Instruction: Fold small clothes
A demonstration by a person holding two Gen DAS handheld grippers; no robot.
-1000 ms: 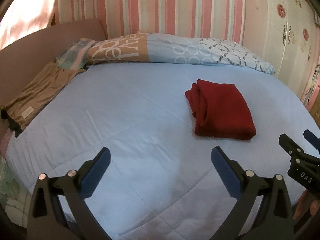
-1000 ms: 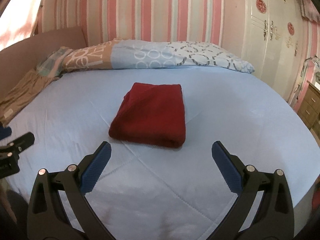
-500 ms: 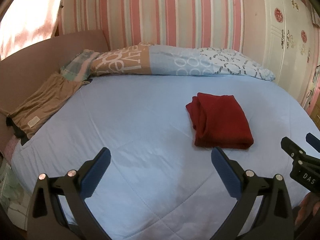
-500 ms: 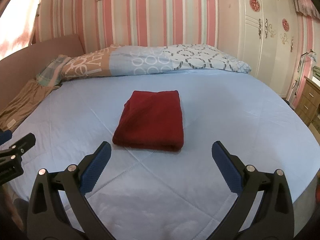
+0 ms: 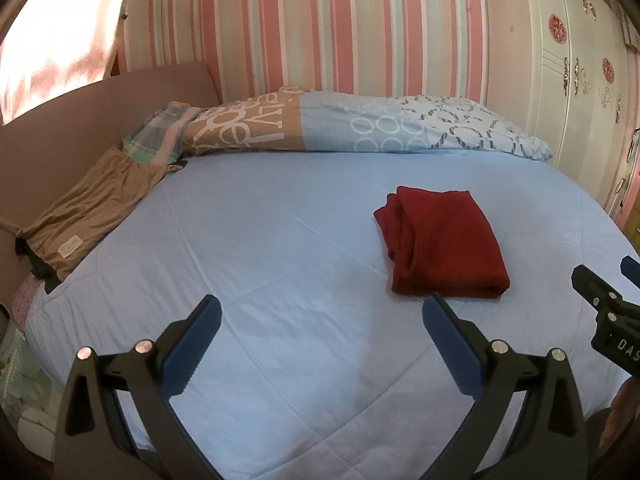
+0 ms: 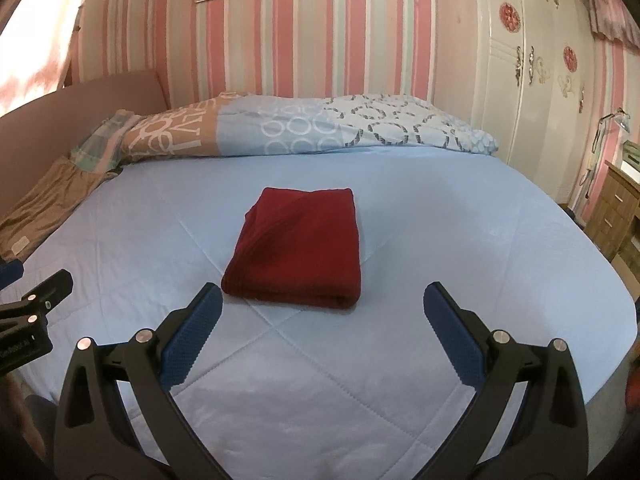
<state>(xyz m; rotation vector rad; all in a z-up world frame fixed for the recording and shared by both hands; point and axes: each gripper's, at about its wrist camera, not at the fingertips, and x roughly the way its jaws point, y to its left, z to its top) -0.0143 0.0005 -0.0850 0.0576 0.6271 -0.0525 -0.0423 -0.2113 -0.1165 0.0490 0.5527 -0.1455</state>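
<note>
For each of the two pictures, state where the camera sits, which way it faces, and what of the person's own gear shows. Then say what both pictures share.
Left wrist: sits on the left gripper, faces the bed's head; red cloth ahead-right; right gripper at right edge.
Right wrist: sits on the right gripper, faces likewise; cloth straight ahead; left gripper at left edge.
Shared: blue bed cover, pillows, striped wall.

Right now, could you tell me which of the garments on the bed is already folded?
The red garment mid-bed is folded into a neat rectangle; the tan garment by the headboard lies spread flat.
</note>
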